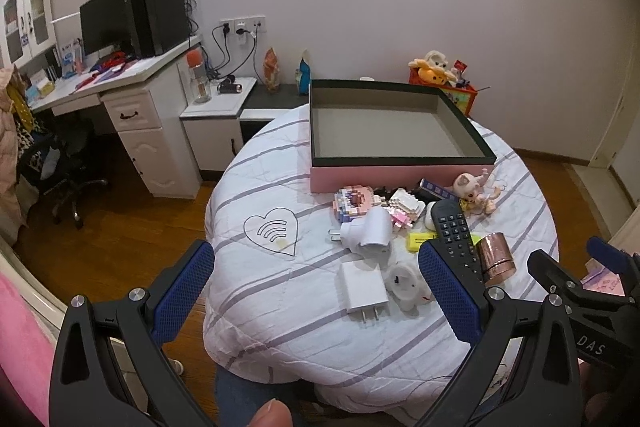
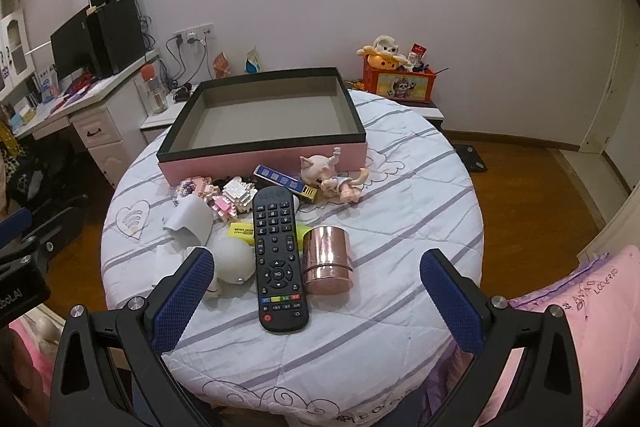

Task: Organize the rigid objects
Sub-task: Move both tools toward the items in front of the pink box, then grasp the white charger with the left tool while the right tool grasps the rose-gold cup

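An empty pink box with a black rim (image 1: pixel 400 161) (image 2: pixel 264 159) stands at the far side of a round quilt-covered table (image 1: pixel 280 299) (image 2: pixel 400 227). In front of it lie a black remote (image 2: pixel 278 259) (image 1: pixel 456 233), a copper tin (image 2: pixel 328 259) (image 1: pixel 497 258), white plug adapters (image 1: pixel 370 233) (image 1: pixel 362 287), a white round toy (image 2: pixel 234 261), a yellow marker (image 2: pixel 242 230), block models (image 2: pixel 236 197) (image 1: pixel 354 203), a blue box (image 2: pixel 282 181) and a pig doll (image 2: pixel 332 177) (image 1: pixel 474 189). My left gripper (image 1: pixel 316 291) is open above the near left. My right gripper (image 2: pixel 316 299) is open around the remote's near end.
A white desk with a monitor and black boxes (image 1: pixel 132 23) stands left, with an office chair (image 1: pixel 68 171). A low cabinet (image 1: pixel 216 119) sits behind the table. An orange toy box (image 2: pixel 396 81) stands at the back right. Pink bedding (image 2: pixel 572 303) lies right.
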Demonstrator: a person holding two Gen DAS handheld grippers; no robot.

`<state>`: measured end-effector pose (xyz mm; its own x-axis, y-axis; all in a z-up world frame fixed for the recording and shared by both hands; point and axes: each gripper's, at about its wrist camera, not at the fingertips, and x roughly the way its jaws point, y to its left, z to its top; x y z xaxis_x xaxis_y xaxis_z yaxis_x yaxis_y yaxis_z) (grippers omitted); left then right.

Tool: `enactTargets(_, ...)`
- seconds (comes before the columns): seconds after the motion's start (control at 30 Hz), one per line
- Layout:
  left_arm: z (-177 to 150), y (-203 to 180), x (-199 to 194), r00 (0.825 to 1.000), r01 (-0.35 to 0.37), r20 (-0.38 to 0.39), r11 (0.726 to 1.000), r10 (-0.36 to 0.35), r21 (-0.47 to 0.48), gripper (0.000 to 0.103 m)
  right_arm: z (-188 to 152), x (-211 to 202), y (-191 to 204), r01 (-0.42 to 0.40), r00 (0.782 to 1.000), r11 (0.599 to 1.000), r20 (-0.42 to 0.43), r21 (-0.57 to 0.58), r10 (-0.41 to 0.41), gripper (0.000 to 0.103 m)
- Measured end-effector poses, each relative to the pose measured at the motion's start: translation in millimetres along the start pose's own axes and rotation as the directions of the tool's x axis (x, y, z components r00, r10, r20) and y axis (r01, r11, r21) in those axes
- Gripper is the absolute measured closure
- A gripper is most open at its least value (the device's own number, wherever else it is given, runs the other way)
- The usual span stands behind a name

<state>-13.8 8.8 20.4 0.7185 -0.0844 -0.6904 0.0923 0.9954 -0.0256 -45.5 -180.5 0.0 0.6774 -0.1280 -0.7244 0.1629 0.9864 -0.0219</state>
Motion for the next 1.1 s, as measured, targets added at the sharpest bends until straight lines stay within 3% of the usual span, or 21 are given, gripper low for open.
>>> enactTargets(0.57,4,24,10,1.0,-0.016,-0.023,1.0,0.016,-0.008,0.0,4,6,24,-0.007,1.0,1.0,-0.006,-0.006,0.007,0.0)
enactTargets(0.87,-7,2,23,0.999,-0.015,-0.039,1.0,0.015,-0.015,0.0,-3,15,-9,-0.019,0.999,1.0,-0.027,-0.004,0.019,0.0)
enactTargets(1.1,-26,-10,51,0.993,-0.029,-0.116,0.998,0.035,0.052,0.0,-19,38,-39,-0.021,0.996,0.997,-0.084,0.075,0.027,0.0)
